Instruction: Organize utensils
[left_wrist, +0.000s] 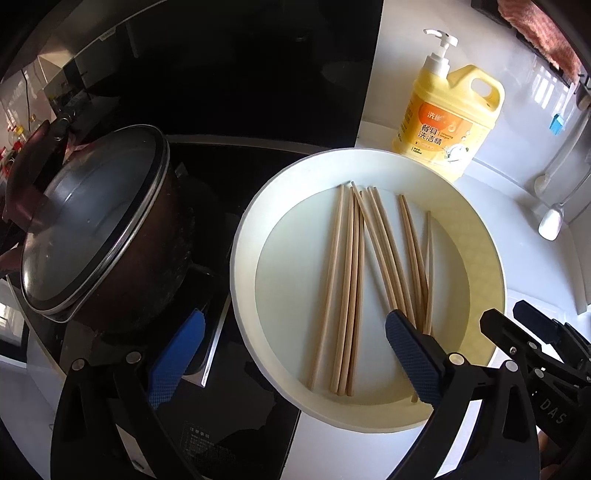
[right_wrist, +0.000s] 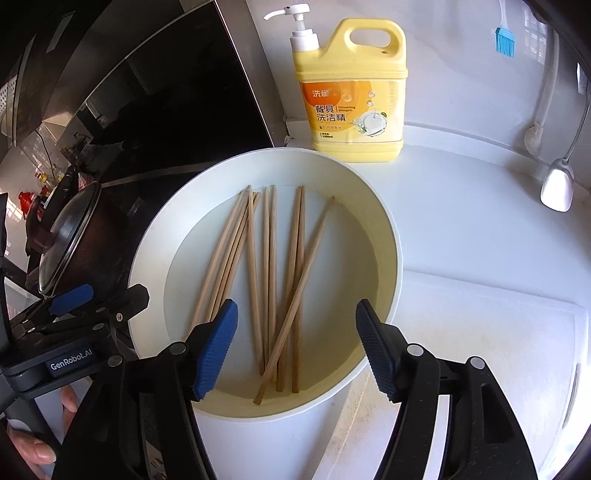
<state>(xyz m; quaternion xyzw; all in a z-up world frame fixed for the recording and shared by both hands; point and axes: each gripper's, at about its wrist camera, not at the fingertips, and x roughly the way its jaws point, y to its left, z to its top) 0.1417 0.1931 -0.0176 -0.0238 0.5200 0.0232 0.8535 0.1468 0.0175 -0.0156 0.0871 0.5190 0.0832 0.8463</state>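
Your left gripper (left_wrist: 291, 354) and right gripper (right_wrist: 297, 347) both hang released, empty. Wooden chopsticks (right_wrist: 271, 280) lie loose in the round white basin (right_wrist: 391, 236) on the white worktop (right_wrist: 480, 221).

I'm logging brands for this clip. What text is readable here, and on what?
"餐具洗洁精": yellow detergent bottle label.
"洗" plus a blurred character: same label, top.
"1000mL": label bottom, barely legible.
"GenRobot.AI": left tool body.
"DAS": right tool body, cut off.
Cooktop sticker: too blurred.

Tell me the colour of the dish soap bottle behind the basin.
Yellow, with an orange label and a white pump; the dish soap bottle shows best in the right wrist view.
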